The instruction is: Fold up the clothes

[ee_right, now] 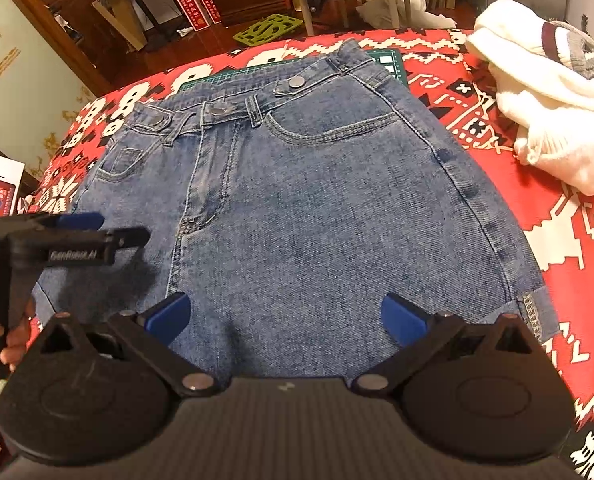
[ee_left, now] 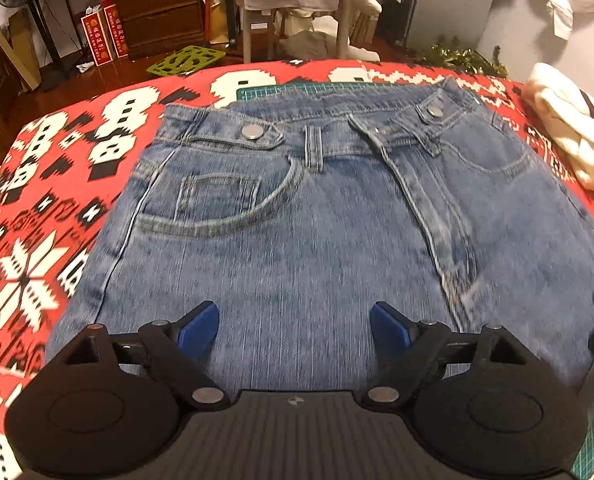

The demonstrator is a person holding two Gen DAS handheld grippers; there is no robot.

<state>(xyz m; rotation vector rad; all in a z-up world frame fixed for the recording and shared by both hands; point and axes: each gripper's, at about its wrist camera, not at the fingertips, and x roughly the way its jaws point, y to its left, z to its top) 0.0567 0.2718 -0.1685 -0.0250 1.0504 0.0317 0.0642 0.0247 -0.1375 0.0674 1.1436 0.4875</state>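
Left wrist view
Jeans: we see blue denim jeans (ee_left: 317,216) lying flat, front side up, on a red, white and black patterned cloth (ee_left: 49,208), the waistband at the far edge.
Left gripper: our left gripper (ee_left: 295,326) hangs over the lower part of the jeans, its blue-tipped fingers (ee_left: 199,326) spread wide with nothing between them.
Mat: a strip of green cutting mat (ee_left: 337,89) shows just beyond the waistband.
White garment: a cream-white piece of clothing (ee_left: 569,128) lies bunched at the right, apart from the jeans.

Right wrist view
Jeans: we see the same jeans (ee_right: 317,208) spread on the patterned cloth (ee_right: 577,248), with a turned-up hem at the lower right.
Right gripper: our right gripper (ee_right: 285,318) is above the denim, its jaws parted wide and holding nothing.
Left gripper: the other tool (ee_right: 77,236) comes in from the left over the jeans' edge, held by a hand (ee_right: 11,336); from here we cannot tell its jaw state.
White garment: the white knit with dark red and grey trim (ee_right: 545,92) sits at the far right, apart from the jeans.
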